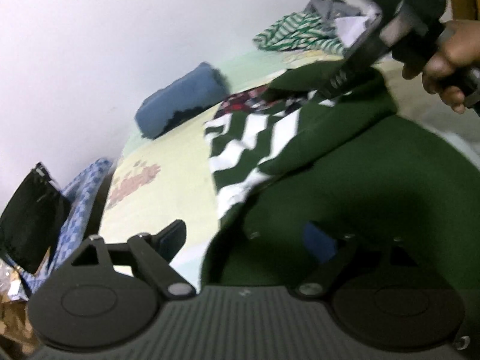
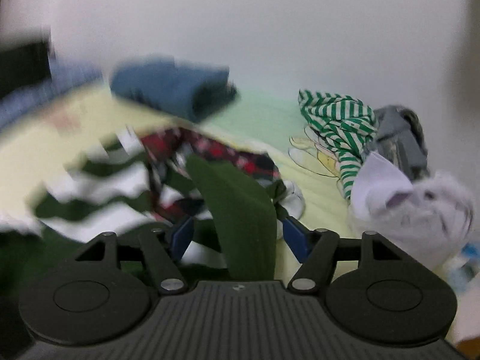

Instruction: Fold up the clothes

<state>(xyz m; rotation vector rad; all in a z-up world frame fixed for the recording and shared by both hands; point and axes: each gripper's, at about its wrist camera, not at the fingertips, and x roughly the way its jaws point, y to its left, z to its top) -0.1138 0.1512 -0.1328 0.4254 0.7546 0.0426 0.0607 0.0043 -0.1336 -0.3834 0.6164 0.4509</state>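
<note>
Two grippers work one green sweater [image 1: 345, 180], which lies on the bed [image 1: 168, 156] in front of the blue roll [image 1: 183, 102]. Our right gripper [image 2: 237, 234] has its fingers apart, a green fold standing loose between them, pads not pressing. Our left gripper [image 1: 249, 240] is spread wide over the sweater's near edge, gripping nothing that we can see. We should let the fold settle flat, then pinch matching corners on the side away from the roll and draw them evenly.
</note>
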